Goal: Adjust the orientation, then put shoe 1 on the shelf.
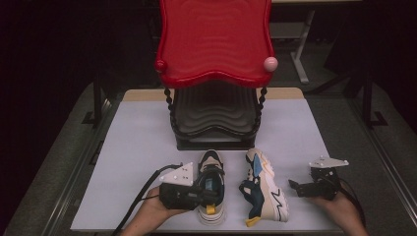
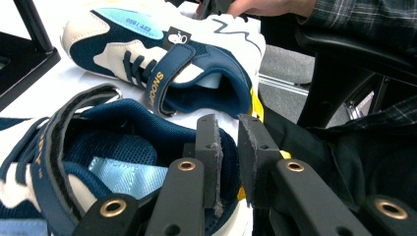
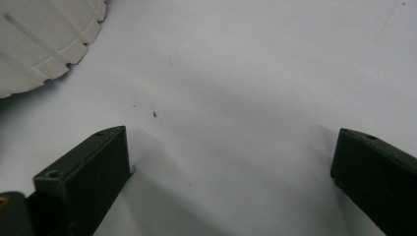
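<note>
Red rack (image 1: 215, 42), two tiers, at the table's (image 1: 142, 142) far middle; top shelf red, lower shelf dark. Both shelves bare.

Left shoe (image 1: 212, 191): navy, cream and white trainer, upright on the table in front of the rack, toe toward it, strap lifted. Not yet on a shelf.

Right shoe (image 1: 263, 189): same pattern, lying on its side just beside the first, sole toward the right gripper (image 1: 295, 187). Not yet on a shelf.

Left gripper (image 1: 216, 194): at the left shoe's heel collar. In the left gripper view the jaws stand narrow, a thin gap between the pads, just over the collar edge (image 2: 162, 129); whether one pad is inside the opening cannot be told, and no pad is seen pressing on the shoe.

Right gripper: resting low near the table's right edge, apart from the right shoe. In the right gripper view its jaws stand wide, bare table between them, a white ribbed sole (image 3: 44, 39) at the upper left.

Progress, judged: early. The work looks to be shelving the pair. Nothing is lifted or placed; a firm hold on the left shoe's heel is the step in hand, then the carry to a shelf, then the same for the right shoe.
</note>
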`<state>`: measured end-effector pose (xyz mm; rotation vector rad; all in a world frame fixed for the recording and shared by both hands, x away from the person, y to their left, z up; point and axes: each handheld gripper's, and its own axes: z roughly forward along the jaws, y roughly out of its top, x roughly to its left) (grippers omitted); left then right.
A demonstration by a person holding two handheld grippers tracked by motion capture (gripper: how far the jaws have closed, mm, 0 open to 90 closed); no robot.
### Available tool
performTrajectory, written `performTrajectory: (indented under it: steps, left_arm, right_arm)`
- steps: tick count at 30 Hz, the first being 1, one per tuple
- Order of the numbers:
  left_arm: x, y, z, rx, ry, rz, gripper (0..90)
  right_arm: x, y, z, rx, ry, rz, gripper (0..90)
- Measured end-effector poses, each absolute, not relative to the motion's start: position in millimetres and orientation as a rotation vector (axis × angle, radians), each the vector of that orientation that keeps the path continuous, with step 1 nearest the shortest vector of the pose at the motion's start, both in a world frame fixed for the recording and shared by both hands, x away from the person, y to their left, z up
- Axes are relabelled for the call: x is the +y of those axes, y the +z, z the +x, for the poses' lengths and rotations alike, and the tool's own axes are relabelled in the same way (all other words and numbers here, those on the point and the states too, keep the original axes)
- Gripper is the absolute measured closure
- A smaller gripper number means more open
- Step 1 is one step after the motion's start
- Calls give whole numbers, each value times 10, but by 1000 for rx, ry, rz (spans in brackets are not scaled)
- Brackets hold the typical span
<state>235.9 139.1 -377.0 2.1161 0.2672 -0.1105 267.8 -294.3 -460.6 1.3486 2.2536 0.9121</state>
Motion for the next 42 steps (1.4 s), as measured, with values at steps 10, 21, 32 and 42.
performTrajectory:
  steps: [10,21,32,42]
  left_arm:
    - [1498,-3645,2572,325,-78,2087,662]
    - [1455,-3758,2947,404,-29,2123,533]
    - [1306,-3936,3098,390,-57,2167,617]
    - [1332,-3907,3082,373,-35,2175,736]
  right_arm:
    - [-2943,-4606,2679,2254,911,1347,7]
    - [-2943,-4606,2679,2254,912,1349,7]
    - [-2943,-4606,2677,2253,912,1349,7]
    - [-2944,-4606,2679,2254,912,1349,7]
